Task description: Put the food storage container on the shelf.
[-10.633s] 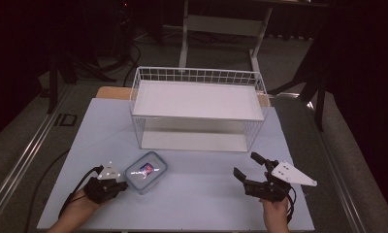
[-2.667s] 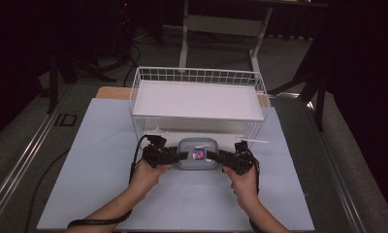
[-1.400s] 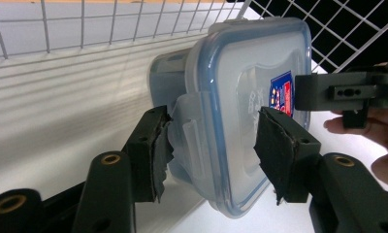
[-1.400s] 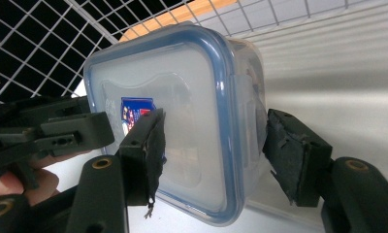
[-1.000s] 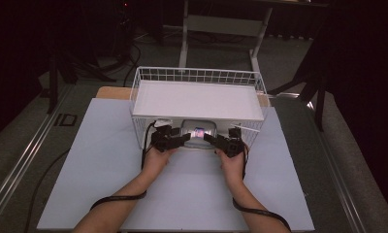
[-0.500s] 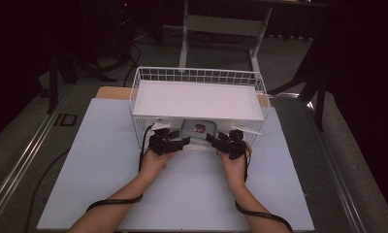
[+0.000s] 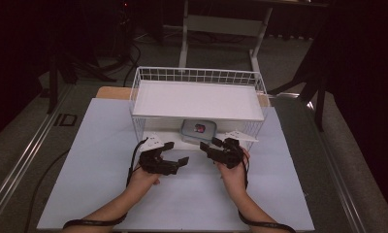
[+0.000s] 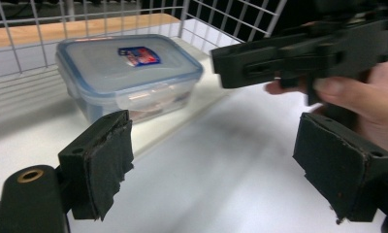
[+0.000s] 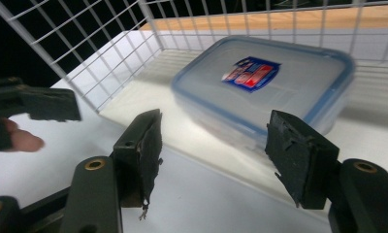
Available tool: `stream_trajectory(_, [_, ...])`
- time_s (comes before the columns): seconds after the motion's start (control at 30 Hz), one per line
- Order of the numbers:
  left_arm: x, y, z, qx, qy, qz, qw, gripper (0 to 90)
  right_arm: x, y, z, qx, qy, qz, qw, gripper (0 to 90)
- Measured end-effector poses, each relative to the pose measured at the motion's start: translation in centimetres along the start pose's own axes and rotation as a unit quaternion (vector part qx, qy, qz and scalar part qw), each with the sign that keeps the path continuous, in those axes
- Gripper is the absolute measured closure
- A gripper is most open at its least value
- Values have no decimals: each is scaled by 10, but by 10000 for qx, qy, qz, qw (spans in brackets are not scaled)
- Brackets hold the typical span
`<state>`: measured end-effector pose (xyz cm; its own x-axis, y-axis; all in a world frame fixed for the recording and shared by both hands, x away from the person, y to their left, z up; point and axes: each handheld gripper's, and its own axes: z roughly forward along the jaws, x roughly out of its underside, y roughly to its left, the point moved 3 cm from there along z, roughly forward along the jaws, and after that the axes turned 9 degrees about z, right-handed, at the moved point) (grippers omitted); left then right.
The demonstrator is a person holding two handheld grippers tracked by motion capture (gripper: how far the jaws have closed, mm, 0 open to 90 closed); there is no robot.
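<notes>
On the container lid, an unreadable red-blue label; both tongs wide, empty.

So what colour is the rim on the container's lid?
Blue, around the clear lid of the container; the right gripper view shows it best.

place: lab/studio | signs: floor rail, black drapes, stand legs

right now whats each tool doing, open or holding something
Left tool: open, jaws just opened, nothing between them.
Right tool: open, holding nothing; the clear plastic box with blue-rimmed lid sits beyond it.
</notes>
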<state>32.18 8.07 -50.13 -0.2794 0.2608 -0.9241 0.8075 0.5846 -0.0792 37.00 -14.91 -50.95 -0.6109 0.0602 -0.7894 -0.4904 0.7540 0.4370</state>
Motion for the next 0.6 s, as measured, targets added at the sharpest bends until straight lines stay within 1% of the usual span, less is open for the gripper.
stream_trajectory(0.03, [-1, -2, -3, 37, 17, 19, 10000, 127, 1, 1, 1, 15, 24, -34, 10000, 399])
stream_trajectory(0.1, [-1, -5, -10, 54, 19, 45, 10000, 33, 4, 3, 2, -72, 98, -54, 9999, 398])
stream_trajectory(0.17, [0, -8, -17, 14, 17, -3, 10000, 27, 7, 5, 4, -94, 176, -143, 9997, 403])
stream_trajectory(0.2, [1, -10, -20, 22, 18, 2, 10000, 27, 9, 6, 4, -68, 198, -205, 9996, 422])
stream_trajectory(0.27, [3, -16, -25, 49, 76, 80, 9999, 27, 12, 9, 5, 45, 218, -302, 9993, 491])
stream_trajectory(0.3, [5, -18, -27, 43, 100, 144, 9998, 27, 14, 9, 6, 118, 244, -338, 9991, 554])
stream_trajectory(0.33, [8, -21, -29, 30, 121, 192, 9997, 27, 15, 9, 8, 136, 294, -351, 9989, 616])
stream_trajectory(0.37, [10, -23, -31, 38, 97, 200, 9997, 27, 16, 9, 9, 88, 385, -321, 9987, 659])
stream_trajectory(0.4, [13, -24, -32, 26, 97, 201, 9997, 27, 17, 9, 11, 147, 436, -337, 9984, 730])
stream_trajectory(0.47, [19, -26, -32, 31, 55, 121, 9999, 27, 19, 8, 15, 132, 555, -327, 9978, 818])
stream_trajectory(0.5, [23, -26, -31, 6, 68, 105, 9999, 27, 20, 7, 17, 151, 621, -332, 9974, 850])
stream_trajectory(0.53, [26, -26, -31, -9, 116, 130, 9998, 27, 21, 5, 20, 122, 703, -275, 9971, 864])
stream_trajectory(0.57, [28, -25, -30, -24, 123, 120, 9998, 27, 21, 4, 22, 105, 725, -261, 9970, 877])
stream_trajectory(0.6, [31, -24, -29, -80, 124, 111, 9998, 27, 22, 3, 24, 179, 756, -284, 9966, 891])
